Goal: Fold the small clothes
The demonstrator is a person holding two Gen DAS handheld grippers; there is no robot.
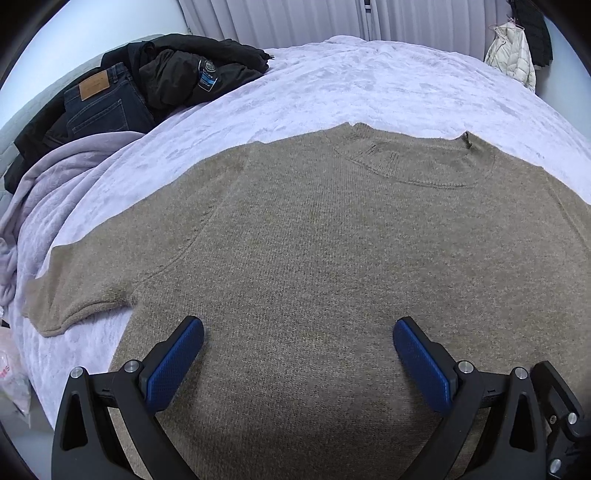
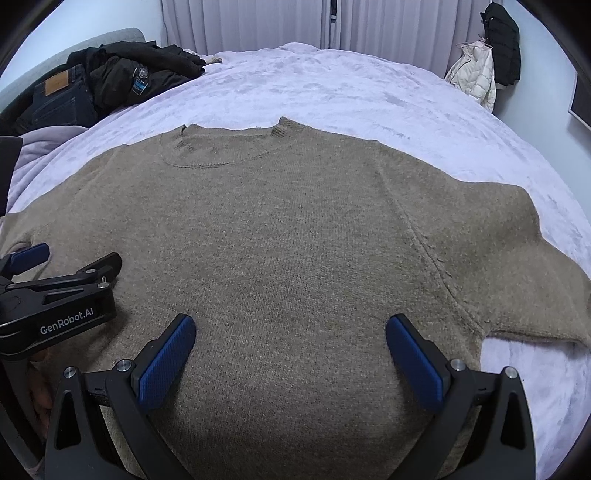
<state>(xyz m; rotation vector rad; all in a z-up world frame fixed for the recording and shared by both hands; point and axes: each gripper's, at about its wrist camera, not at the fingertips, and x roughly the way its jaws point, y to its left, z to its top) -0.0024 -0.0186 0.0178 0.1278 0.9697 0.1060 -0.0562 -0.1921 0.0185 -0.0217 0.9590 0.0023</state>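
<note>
1. A bedroom: pale curtains [image 2: 258, 26] hang behind a bed [image 1: 369, 81] covered in a lilac plush blanket. A heap of dark clothes [image 1: 177, 70] with jeans [image 1: 99, 103] sits at its far left corner, and a cream jacket [image 2: 474, 74] hangs at the far right.

2. The task's thing, a tan knit sweater [image 1: 314, 240], lies flat on the bed with its front up and its neckline [image 1: 413, 162] at the far side. One short sleeve [image 1: 81, 291] spreads to the left and the other sleeve [image 2: 517, 266] to the right.

3. The left claw [image 1: 299, 354] is released, its blue pads spread wide and nothing between them. It hangs over the lower left part of the sweater's body, just inside the left sleeve.

4. The right claw [image 2: 291, 354] is likewise released and empty, over the lower middle of the body. The right sleeve seam lies off to its right, and the left claw shows at the left edge of its view.

5. The step in hand looks like choosing the first grasp, with no fold yet made.

6. To do it well, each claw should probably pinch through both knit layers, one near a shoulder and one near the hem on the same side. That side can then be carried inward evenly, so the sleeve lies flat and the soft knit does not bunch.

7. Whether either claw touches the fabric cannot be told.
</note>
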